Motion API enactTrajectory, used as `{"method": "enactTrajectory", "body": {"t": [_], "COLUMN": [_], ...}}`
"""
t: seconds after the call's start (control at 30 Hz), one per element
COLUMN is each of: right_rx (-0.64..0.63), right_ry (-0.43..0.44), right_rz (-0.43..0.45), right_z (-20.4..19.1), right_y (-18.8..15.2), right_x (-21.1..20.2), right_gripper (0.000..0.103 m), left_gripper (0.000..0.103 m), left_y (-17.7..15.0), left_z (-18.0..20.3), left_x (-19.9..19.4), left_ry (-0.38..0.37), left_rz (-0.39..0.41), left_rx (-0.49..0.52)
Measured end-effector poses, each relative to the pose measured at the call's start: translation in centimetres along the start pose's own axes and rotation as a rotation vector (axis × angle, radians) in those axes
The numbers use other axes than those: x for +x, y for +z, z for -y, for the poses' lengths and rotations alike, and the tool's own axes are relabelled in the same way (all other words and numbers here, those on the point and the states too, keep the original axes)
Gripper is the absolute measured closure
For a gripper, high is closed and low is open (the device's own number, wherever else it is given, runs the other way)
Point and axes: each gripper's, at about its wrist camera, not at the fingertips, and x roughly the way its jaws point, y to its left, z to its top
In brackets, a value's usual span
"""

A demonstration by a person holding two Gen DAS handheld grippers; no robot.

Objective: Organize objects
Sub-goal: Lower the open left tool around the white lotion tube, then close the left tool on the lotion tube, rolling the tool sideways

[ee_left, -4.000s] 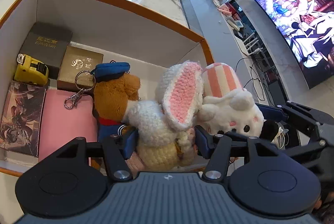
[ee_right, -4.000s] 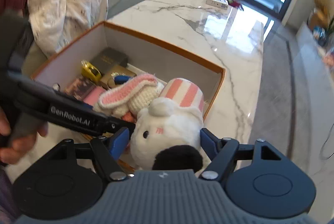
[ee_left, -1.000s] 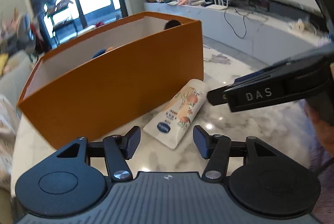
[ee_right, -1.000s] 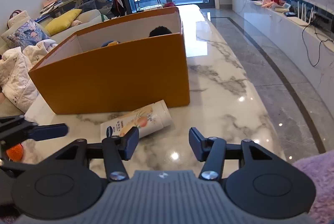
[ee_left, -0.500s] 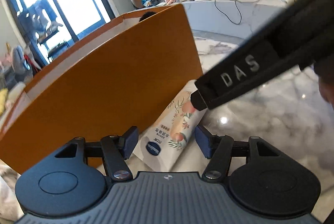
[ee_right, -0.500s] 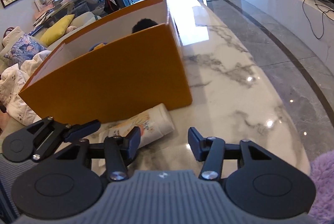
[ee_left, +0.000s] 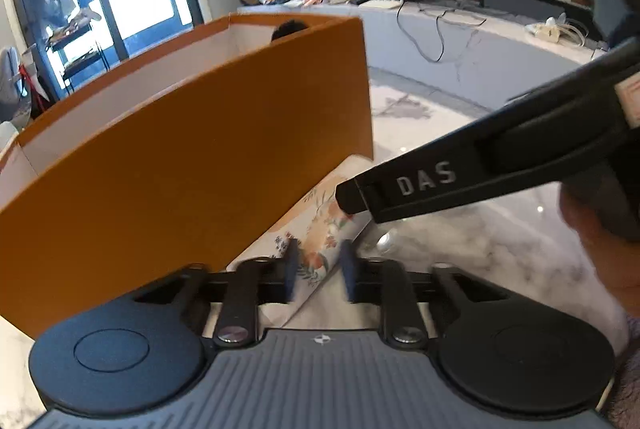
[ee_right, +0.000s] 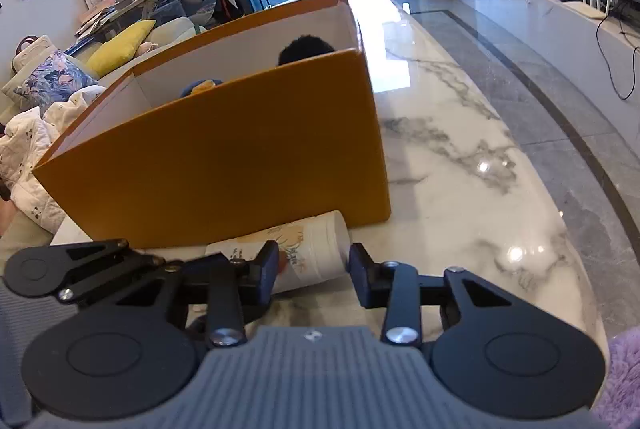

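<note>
Tube: a white tube (ee_left: 320, 229) with peach and flower print lay on the marble desk (ee_right: 460, 157), just beside the orange box (ee_right: 240, 157).
Left gripper (ee_left: 318, 271): I saw its jaws pressed on the flat end of the tube, pinching it.
Right gripper (ee_right: 314, 271): its jaws were closing around the cap end; the pads did not yet press it.
Box: plush toys (ee_right: 306, 49) showed over the rim.
</note>
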Motion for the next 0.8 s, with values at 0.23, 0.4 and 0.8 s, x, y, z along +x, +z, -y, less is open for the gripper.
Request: {"method": "enactTrajectory", "body": {"t": [0.23, 0.4, 0.8], "right_rx": [0.041, 0.046, 0.068], "right_ry": [0.008, 0.013, 0.022], "right_rz": [0.009, 0.017, 0.001], "right_z": [0.6, 0.5, 1.0], "right_y": [0.0, -0.1, 0.2], "right_x": [-0.4, -0.5, -0.3], "right_gripper": [0.064, 0.063, 0.062], "left_gripper": [0.097, 0.033, 0.027], "left_y": [-0.3, -0.4, -1.0], "left_z": [-0.3, 0.2, 6.3], "left_x": [-0.8, -0.5, 3.1], "left_ry": [0.071, 0.091, 0.277], "left_rz": [-0.018, -0.002, -0.066], "left_rx": [0.018, 0.166, 0.712]}}
